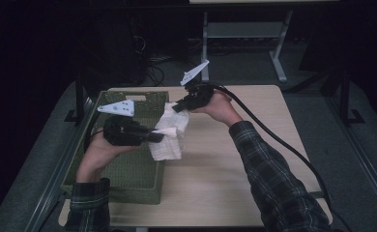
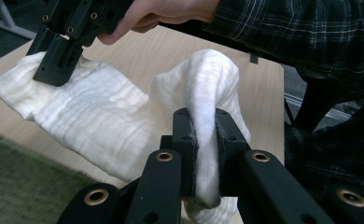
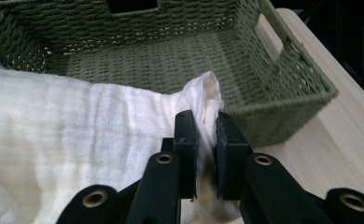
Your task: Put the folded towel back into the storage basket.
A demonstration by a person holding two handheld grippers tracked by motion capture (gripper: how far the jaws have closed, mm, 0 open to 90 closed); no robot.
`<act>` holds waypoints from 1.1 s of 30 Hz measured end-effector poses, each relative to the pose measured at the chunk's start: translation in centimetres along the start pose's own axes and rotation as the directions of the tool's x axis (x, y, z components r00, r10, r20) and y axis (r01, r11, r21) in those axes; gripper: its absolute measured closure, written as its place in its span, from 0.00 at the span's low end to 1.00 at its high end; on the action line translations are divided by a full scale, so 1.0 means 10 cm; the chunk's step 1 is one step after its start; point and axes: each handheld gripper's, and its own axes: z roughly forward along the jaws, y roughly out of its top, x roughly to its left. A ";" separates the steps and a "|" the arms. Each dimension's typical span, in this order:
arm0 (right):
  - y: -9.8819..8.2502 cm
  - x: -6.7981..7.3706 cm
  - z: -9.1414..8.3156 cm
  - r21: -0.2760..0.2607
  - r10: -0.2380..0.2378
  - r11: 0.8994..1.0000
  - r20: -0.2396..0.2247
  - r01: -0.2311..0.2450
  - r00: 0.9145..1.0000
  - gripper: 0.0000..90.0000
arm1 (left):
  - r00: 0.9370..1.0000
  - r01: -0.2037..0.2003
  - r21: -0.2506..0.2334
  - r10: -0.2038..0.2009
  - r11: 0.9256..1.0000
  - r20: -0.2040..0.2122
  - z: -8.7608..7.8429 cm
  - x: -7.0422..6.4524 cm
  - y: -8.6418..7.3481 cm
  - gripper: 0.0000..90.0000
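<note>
Looking down from the high view, you see the whole layout: the desk (image 1: 225,159) with a green basket (image 1: 128,186) at its left side, and the white cloth (image 1: 169,137) hanging in the air between your two hands, over the basket's right rim and the desk beside it. Your left gripper (image 1: 153,137) comes at the cloth from the left, above the basket; your right gripper (image 1: 179,107) comes from farther back. The cloth's lower part droops below both of them.

Your left gripper view adds what the high view cannot: the left gripper (image 2: 207,149) has its jaws drawn narrow on a bunched fold of the cloth (image 2: 101,126), which rises in a hump above the jaws and pokes out beneath them. Farther off in that view, the right gripper (image 2: 54,74) bites the cloth's far corner, with your hand (image 2: 161,14) behind it and a plaid sleeve (image 2: 301,32) across the top.

Your right gripper view shows the right gripper (image 3: 206,154) likewise narrow, pinching a puckered edge of the cloth (image 3: 68,135) between its pads. Behind the cloth you look straight into the basket (image 3: 283,88), its woven floor bare where it can be seen, and a strip of desk (image 3: 343,140) at the right.
</note>
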 end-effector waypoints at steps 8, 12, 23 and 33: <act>0.21 0.02 0.25 -0.003 -0.025 1.000 -0.015 0.025 1.000 0.90 | 0.999 0.019 -0.005 -0.020 1.000 -0.036 -0.22 0.07 -0.13 0.90; 0.30 0.05 0.40 0.013 -0.044 0.999 -0.023 0.044 0.999 0.90 | 0.997 0.036 -0.010 -0.036 0.999 -0.064 -0.34 0.08 -0.20 0.90; 0.43 0.13 0.73 0.009 -0.060 0.998 -0.037 0.060 0.998 0.90 | 0.993 0.035 0.068 -0.027 0.997 -0.112 -0.43 0.08 -0.50 0.90; 0.38 0.18 1.04 0.014 -0.055 0.998 -0.073 0.056 0.996 0.90 | 0.994 0.075 0.117 -0.064 0.990 -0.092 -0.38 0.13 -0.78 0.90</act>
